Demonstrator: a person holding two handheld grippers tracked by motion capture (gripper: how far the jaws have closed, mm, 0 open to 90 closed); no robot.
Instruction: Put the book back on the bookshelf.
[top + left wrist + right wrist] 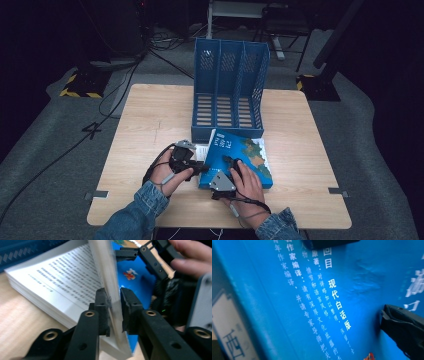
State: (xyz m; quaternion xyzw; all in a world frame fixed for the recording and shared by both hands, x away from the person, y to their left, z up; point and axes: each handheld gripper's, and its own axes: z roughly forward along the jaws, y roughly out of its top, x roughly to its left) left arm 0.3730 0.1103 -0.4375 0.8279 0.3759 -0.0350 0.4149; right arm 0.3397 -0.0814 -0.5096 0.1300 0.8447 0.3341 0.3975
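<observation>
the left gripper has its two jaws around the lifted blue cover of the one book, spread a little, one pad touching it. the right gripper rests on that cover, jaws spread wide. the book lies at the near middle of the wooden table, just before one blue file rack with three compartments. around is grey floor, cables and dark room.

- We see our left gripper with a lifted sheaf of pages between its jaws.
- The open book lies on the wooden table.
- Our right gripper rests on the blue cover.
</observation>
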